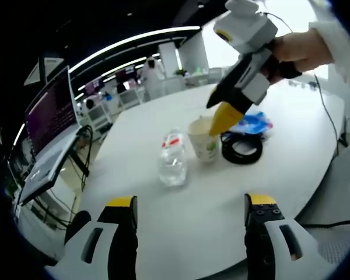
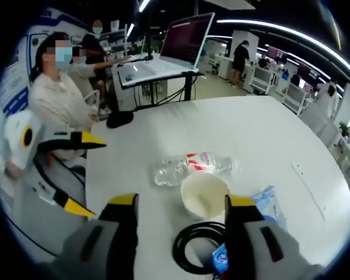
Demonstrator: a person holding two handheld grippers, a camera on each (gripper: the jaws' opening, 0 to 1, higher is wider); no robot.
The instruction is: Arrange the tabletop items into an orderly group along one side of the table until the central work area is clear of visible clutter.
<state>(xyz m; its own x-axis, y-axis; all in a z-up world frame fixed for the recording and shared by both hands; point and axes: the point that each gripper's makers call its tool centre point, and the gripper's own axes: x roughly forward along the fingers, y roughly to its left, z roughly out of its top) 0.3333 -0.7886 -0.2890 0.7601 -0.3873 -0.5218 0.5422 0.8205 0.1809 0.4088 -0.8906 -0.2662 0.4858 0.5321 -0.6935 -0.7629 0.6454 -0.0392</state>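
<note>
Left gripper (image 1: 189, 219): two broad jaws, pale grey-white shells with black inner faces, each capped by a yellow tip; an oblong slot is cut into each shell. Right gripper (image 2: 178, 216): same build, grey shells, slotted, black inner faces, yellow tips. Seen from the left gripper view, the right gripper's body is a white and black housing tapering to a yellow tip. The hand (image 1: 300, 46) on it emerges from a white sleeve (image 1: 338, 35).
</note>
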